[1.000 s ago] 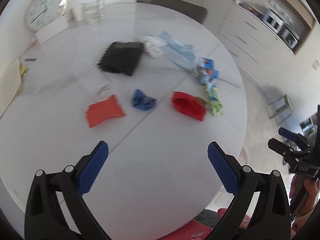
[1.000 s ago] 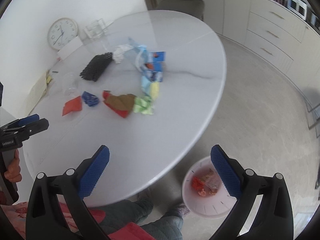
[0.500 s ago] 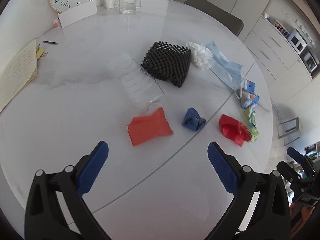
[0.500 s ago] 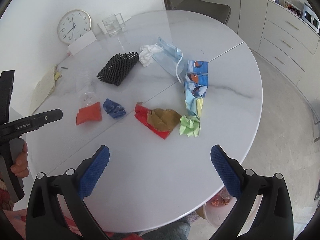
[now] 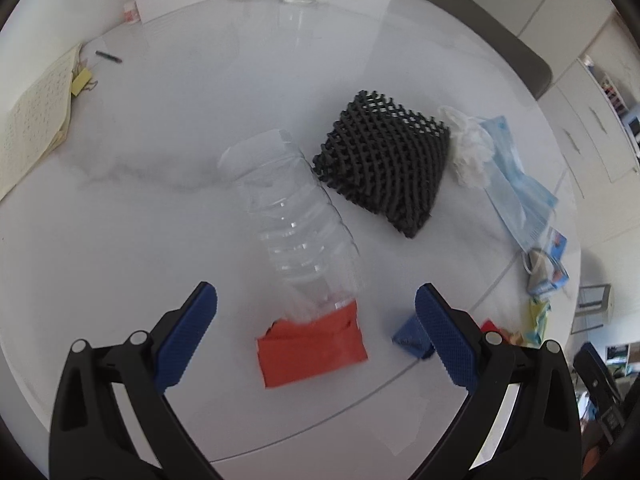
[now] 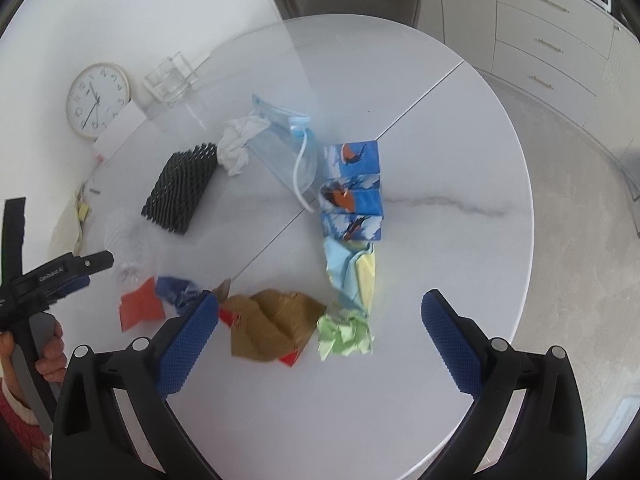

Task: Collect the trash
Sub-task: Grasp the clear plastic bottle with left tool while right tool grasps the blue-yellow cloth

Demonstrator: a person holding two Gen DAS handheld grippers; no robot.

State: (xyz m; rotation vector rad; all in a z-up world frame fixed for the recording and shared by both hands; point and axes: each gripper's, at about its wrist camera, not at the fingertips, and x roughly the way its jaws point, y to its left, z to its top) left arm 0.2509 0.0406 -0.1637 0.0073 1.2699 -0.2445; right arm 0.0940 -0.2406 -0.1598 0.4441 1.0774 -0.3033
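A: Left gripper (image 5: pixel 316 312)?
B: Jaws spread wide, gripping nothing, hovering over the round white table (image 5: pixel 120 240). Orange wrapper (image 5: pixel 312 346) is lying between the fingertips, the clear plastic bottle (image 5: pixel 292 216) lying on its side, neck end touching that wrapper.
A: Further out?
B: Blue crumpled wrapper (image 5: pixel 410 336) is sitting just beside the right finger; black foam net (image 5: pixel 384 168), white tissue (image 5: pixel 470 152) and face mask (image 5: pixel 516 192) are lying beyond.
A: Right gripper (image 6: pixel 318 320)?
B: Also gaping, empty. Brown paper (image 6: pixel 276 324) over a red wrapper and a green paper ball (image 6: pixel 344 336) are sitting between its fingers; printed blue cartons (image 6: pixel 352 192) are lying farther out.
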